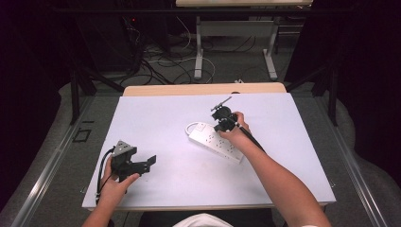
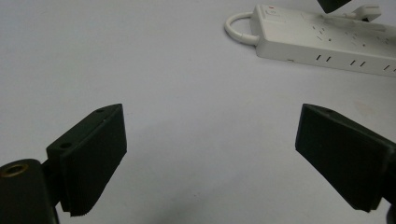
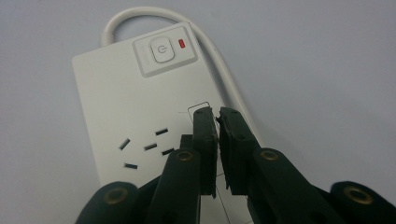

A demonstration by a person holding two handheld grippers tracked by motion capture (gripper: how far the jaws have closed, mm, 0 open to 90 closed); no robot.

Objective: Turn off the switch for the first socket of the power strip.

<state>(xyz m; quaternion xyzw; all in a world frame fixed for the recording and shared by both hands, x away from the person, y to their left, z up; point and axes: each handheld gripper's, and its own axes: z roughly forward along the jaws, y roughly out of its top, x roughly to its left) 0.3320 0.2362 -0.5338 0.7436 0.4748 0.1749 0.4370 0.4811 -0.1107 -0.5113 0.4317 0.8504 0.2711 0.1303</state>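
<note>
1. Two grippers were at work over a white bench, one in each of the person's hands
2. The right gripper pointed down over a white power strip, which lay flat on the bench at a slant
3. In the right gripper view its fingers were clenched, with just a thin slit left between the pads, and nothing could be seen held there
4. Those fingertips stood directly above the top face of the power strip, near a small rectangular outline printed on it; whether they touched the surface I could not tell
5. Just to one side of the fingers sat a group of socket slots, and beyond the fingertips was the power button with a red indicator beside it
6. The white cable looped out past the button end and ran back along the strip's edge, close by the fingers
7. The left gripper rested low near the bench's near edge, well apart from the strip
8. Its fingers were released, spread wide with bare bench between them
9. From the left gripper view, the power strip lay far ahead of those fingers, off to one side
</note>
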